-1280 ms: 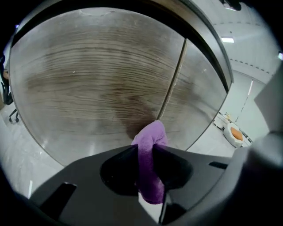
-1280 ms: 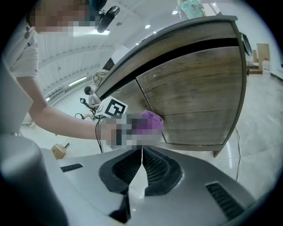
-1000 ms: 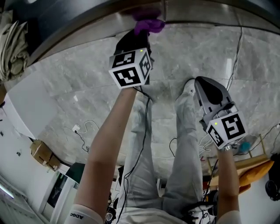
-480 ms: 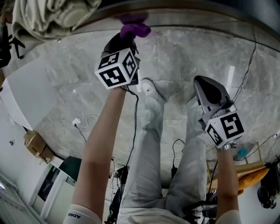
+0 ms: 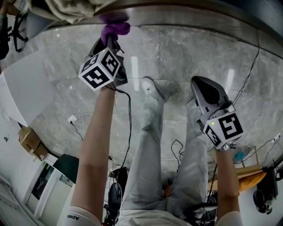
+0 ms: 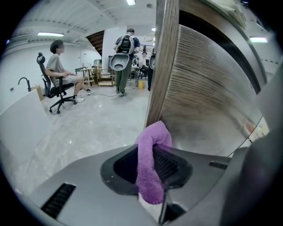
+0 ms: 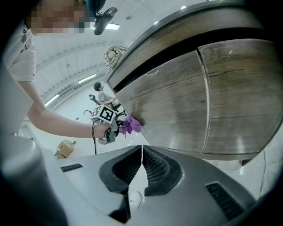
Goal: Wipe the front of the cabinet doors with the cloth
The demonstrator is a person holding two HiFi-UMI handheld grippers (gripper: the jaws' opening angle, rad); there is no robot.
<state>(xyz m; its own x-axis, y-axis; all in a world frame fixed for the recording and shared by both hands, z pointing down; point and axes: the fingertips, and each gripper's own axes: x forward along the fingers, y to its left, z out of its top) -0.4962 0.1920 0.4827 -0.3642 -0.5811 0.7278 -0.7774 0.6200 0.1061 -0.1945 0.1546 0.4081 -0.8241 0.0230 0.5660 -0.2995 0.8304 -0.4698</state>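
My left gripper point(image 5: 110, 37) is shut on a purple cloth point(image 5: 114, 30) and presses it against the wooden cabinet door point(image 7: 177, 106) near the door's left edge. In the left gripper view the purple cloth point(image 6: 151, 163) hangs folded between the jaws, its top touching the door front point(image 6: 208, 101). The right gripper view shows the left gripper point(image 7: 118, 125) with the cloth point(image 7: 131, 124) on the door. My right gripper point(image 5: 204, 89) hangs lower, away from the cabinet, shut and holding nothing point(image 7: 142, 152).
A second cabinet door point(image 7: 247, 92) sits right of a vertical seam. Beige fabric point(image 5: 75, 8) lies on the cabinet top. Cables point(image 5: 128, 128) trail over the marble floor. A cardboard box point(image 5: 30, 142) stands at the left. A seated person point(image 6: 59, 75) and a standing one point(image 6: 124, 62) are far off.
My left gripper has slid the purple cloth leftward along the cabinet front. The right gripper has stayed about where it was.
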